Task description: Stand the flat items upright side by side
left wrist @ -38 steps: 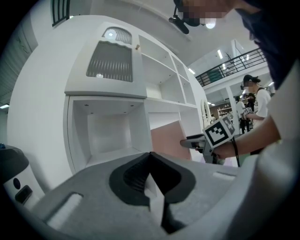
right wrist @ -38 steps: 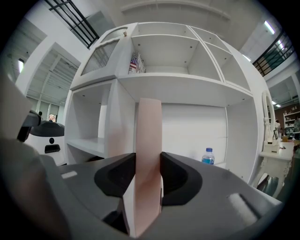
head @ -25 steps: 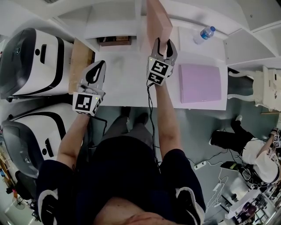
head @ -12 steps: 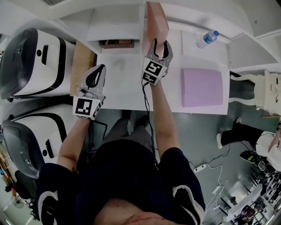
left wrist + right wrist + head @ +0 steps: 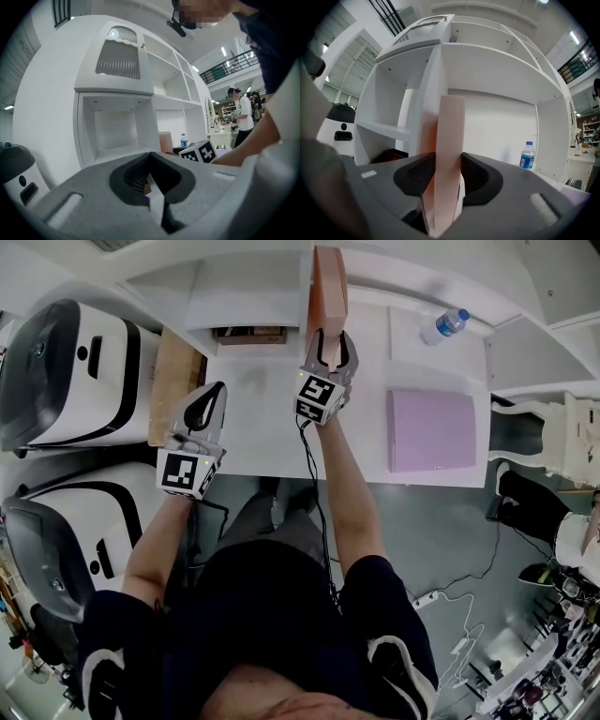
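A salmon-pink flat box [image 5: 328, 292] stands on edge on the white tabletop [image 5: 267, 418], close to the shelf's upright divider. My right gripper [image 5: 328, 345] is shut on its near end; in the right gripper view the box [image 5: 449, 140] fills the gap between the pads of that gripper [image 5: 447, 180]. A purple flat item [image 5: 431, 427] lies flat at the table's right. My left gripper [image 5: 202, 407] hovers over the table's left edge, shut and empty; its own view shows this gripper [image 5: 152, 180] with the jaws together.
A white shelf unit [image 5: 248, 282] runs along the back, with a dark object [image 5: 248, 334] in its low compartment. A water bottle [image 5: 441, 320] lies at the back right. A wooden board [image 5: 173, 376] and two white-and-black machines [image 5: 70, 371] flank the left.
My right gripper has shifted a little left and lower with the salmon box, which now shows more edge-on beside the divider. The left gripper has stayed put.
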Demonstrator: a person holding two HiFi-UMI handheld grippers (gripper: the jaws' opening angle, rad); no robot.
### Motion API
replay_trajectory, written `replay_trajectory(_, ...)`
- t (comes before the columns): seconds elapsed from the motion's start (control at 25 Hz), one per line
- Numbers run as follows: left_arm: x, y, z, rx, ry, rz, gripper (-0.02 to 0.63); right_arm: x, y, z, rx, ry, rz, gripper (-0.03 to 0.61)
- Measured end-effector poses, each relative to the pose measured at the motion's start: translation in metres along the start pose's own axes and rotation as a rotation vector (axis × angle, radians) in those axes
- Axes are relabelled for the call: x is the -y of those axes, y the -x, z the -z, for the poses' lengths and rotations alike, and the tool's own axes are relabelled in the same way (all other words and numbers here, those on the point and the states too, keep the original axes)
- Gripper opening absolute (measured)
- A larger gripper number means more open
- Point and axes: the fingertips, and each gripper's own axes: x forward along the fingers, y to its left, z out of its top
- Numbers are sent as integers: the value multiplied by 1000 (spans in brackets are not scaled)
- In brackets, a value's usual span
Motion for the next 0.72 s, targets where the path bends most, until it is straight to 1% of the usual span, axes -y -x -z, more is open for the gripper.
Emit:
replay_trajectory(0.16, -2, 0, 1, 0, 5, -3, 2, -11, -2, -3, 9, 28, -42, 176)
replay_trajectory(0.28, 0, 0, 2, 0, 5, 0, 2, -22, 0, -3, 37, 98, -94, 186)
replay_trajectory(0.4, 3, 1, 2, 2, 2, 5, 2, -25, 1, -3, 55, 160, -111, 196)
replay_trajectory(0.48, 3, 2, 3, 3, 4, 4, 2, -24, 0, -1, 44, 167, -122, 199)
replay_trajectory(0.64, 3, 4, 6, 0, 5, 5, 2, -24, 3, 7, 4, 143, -154, 210)
replay_trajectory(0.72, 3, 5, 8, -4, 4, 5, 2, -25, 5, 10, 1, 131, -166, 212)
